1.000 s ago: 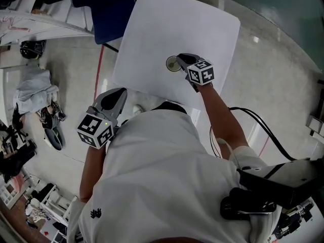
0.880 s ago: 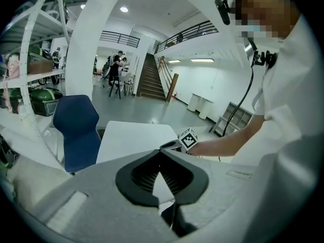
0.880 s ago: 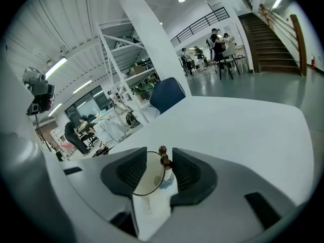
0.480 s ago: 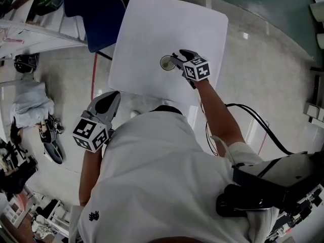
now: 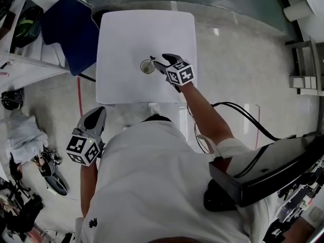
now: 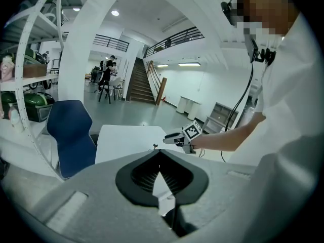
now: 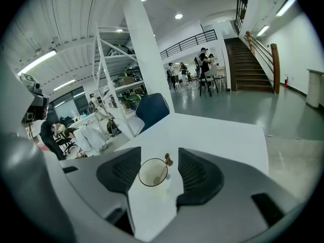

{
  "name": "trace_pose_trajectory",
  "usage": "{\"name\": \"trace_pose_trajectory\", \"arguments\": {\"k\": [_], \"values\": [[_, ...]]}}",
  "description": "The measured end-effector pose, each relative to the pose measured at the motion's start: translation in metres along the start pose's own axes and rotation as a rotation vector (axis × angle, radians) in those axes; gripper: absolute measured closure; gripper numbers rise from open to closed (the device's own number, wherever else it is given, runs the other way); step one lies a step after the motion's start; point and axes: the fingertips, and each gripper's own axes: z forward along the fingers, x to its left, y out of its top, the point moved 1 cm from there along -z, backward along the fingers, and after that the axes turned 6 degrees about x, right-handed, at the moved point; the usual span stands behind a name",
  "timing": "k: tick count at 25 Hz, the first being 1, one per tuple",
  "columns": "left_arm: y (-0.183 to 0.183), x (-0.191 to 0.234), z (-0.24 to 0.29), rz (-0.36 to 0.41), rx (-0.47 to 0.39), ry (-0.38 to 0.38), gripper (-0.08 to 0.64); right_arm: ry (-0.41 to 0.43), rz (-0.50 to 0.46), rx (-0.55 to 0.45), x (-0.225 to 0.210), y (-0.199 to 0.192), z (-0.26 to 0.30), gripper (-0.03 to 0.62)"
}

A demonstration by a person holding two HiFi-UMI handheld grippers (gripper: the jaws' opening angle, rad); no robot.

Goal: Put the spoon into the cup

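Spoon (image 7: 163,171) stands in cup (image 7: 146,174) just beyond right gripper's (image 7: 159,158) freshly opened jaws.

no readable text, labels, brands, numbers or signs in view

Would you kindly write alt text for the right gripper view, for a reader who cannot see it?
A white cup with a spoon standing in it sits on a white table, framed between the just-opened jaws of the right claw, which touch neither. A blue chair stands behind.
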Motion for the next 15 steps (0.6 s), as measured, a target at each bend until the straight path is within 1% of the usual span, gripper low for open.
{"name": "trace_pose_trajectory", "arguments": {"k": [2,6,10,12,15], "values": [[-0.004,-0.002,-0.006,0.005,-0.014,-0.013,0.552,-0.017,-0.004,-0.016,0.011,0.002,-0.011,0.359],[-0.017,-0.007,-0.021,0.005,-0.03,-0.04,0.552,-0.062,-0.033,-0.049,0.037,0.004,-0.036,0.398],[-0.031,-0.013,-0.033,0.003,-0.041,-0.064,0.552,-0.107,-0.11,-0.054,0.067,0.003,-0.064,0.453],[-0.038,-0.015,-0.041,0.005,-0.049,-0.071,0.552,-0.107,-0.147,-0.05,0.088,-0.002,-0.073,0.474],[-0.048,-0.013,-0.056,0.004,-0.068,-0.075,0.552,-0.082,-0.163,-0.039,0.122,-0.011,-0.079,0.508]]}}
